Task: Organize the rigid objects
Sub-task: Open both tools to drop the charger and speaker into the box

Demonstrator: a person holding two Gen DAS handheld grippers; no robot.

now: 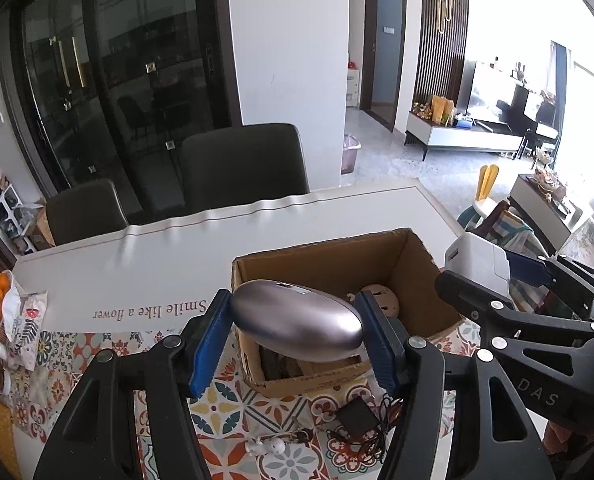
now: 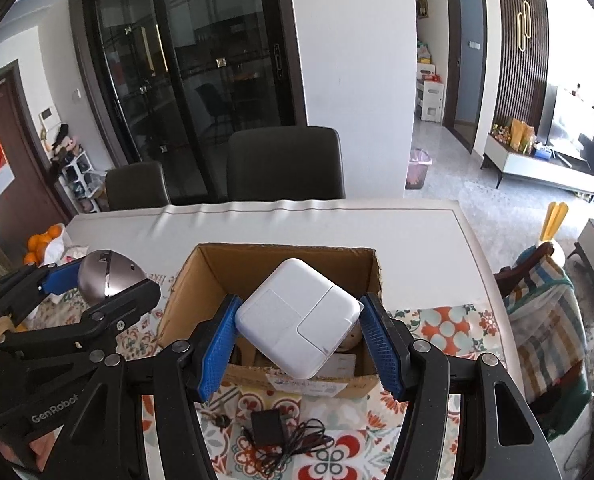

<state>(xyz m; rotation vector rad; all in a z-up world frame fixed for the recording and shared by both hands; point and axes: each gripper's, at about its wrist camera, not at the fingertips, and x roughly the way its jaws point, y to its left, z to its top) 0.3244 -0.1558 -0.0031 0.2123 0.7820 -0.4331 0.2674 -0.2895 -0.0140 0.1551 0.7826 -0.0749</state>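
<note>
Left hand-held gripper point(image 1: 297, 332) clasps a silver oval case point(image 1: 297, 322); right hand-held gripper point(image 2: 299, 334) grips a white charger point(image 2: 299, 322).

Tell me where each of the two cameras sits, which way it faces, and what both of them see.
Left wrist: sits on the left hand-held gripper, looks forward over the open brown cardboard box; its blue pads grip a silver egg-shaped metal object; the right hand-held gripper shows at right.
Right wrist: sits on the right hand-held gripper, faces the same box; its pads grip a white square power adapter.
Shared: box, black charger with tangled cable, patterned tablecloth, two dark chairs.
</note>
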